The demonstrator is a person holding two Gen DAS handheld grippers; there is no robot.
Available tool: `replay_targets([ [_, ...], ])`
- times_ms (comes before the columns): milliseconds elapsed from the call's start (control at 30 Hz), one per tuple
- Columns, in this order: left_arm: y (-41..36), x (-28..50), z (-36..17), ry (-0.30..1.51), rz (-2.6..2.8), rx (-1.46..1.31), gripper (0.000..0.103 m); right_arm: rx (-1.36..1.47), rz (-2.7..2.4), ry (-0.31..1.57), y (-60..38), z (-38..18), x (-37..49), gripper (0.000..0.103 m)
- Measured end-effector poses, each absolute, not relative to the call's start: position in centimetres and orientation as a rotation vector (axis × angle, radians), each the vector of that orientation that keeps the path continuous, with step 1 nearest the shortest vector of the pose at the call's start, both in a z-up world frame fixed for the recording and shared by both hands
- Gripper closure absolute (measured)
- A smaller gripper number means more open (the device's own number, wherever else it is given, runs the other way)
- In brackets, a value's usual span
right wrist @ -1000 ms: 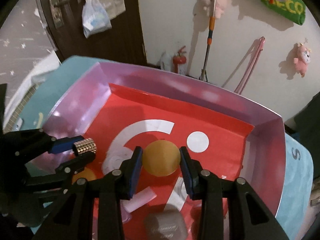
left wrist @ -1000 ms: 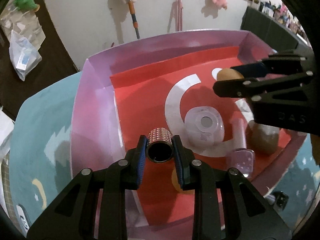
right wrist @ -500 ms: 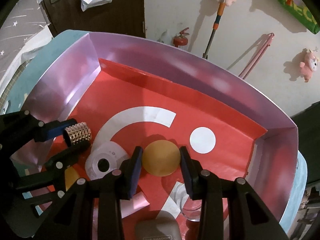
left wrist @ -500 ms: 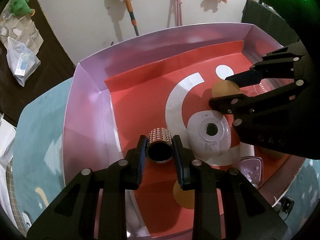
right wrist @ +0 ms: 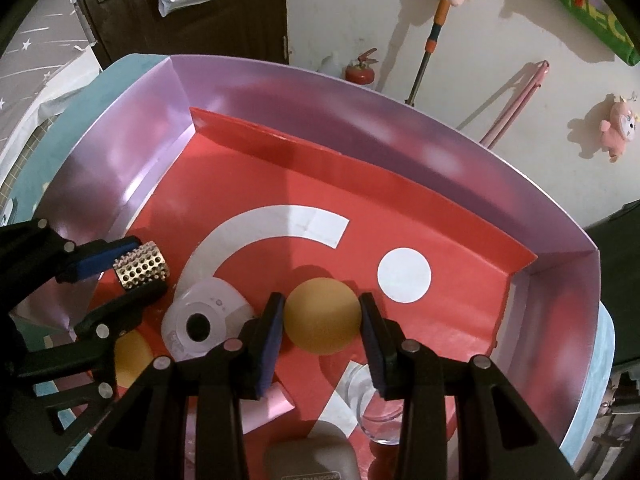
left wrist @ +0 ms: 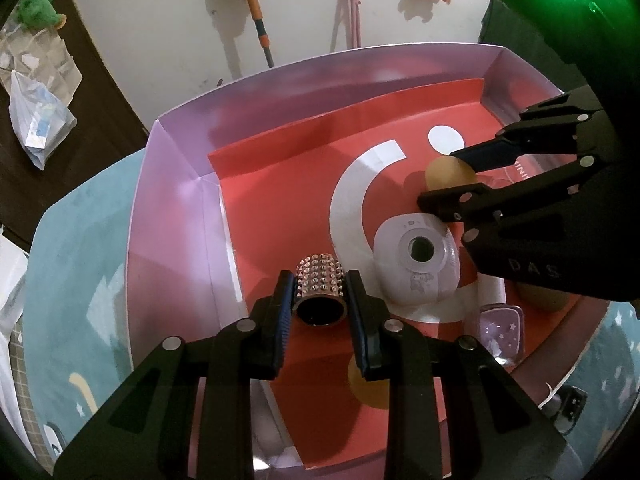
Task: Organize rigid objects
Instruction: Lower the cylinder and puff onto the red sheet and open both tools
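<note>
My left gripper [left wrist: 319, 286] is shut on a small studded metal cylinder [left wrist: 319, 286], held low over the left part of the red-floored box [left wrist: 280, 184]. The same cylinder [right wrist: 140, 266] shows at the left edge of the right wrist view. My right gripper [right wrist: 322, 314] is shut on a tan ball [right wrist: 322, 314], just above the box floor near a white printed dot [right wrist: 404, 275]. In the left wrist view the ball [left wrist: 446, 174] peeks out between the right gripper's fingers. A white round device with a dark hole [left wrist: 418, 260] lies between the two grippers.
The box has tall lilac walls [right wrist: 360, 120] and sits on a teal mat [left wrist: 72, 248]. A clear glass [right wrist: 380, 416], a pink block [right wrist: 272, 408], a grey case [right wrist: 312, 460], a lilac starred box [left wrist: 500, 330] and a second tan ball [right wrist: 132, 358] lie along its near side.
My right gripper has sunk with the tan ball toward the box floor and tipped further down. The left gripper has kept its place with the studded cylinder.
</note>
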State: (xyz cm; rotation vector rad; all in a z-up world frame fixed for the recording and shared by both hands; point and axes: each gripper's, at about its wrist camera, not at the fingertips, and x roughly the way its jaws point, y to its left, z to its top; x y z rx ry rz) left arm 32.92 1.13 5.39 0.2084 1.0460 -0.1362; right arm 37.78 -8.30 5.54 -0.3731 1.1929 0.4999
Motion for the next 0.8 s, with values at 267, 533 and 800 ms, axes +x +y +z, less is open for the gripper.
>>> replay_targets([
  [267, 0.9, 32.8, 5.1, 1.063, -0.160, 0.208, 0.079, -0.368, 0.495, 1.194, -8.3, 5.5, 38.0, 0.061],
  [533, 1.3, 32.5, 5.4, 1.056, -0.174, 0.190, 0.079, -0.364, 0.489, 1.189, -8.2, 5.6, 38.1, 0.055],
  [800, 2.1, 31.7, 6.5, 1.030, -0.187, 0.163, 0.078, -0.373, 0.487, 1.177, -8.0, 6.0, 38.0, 0.046],
])
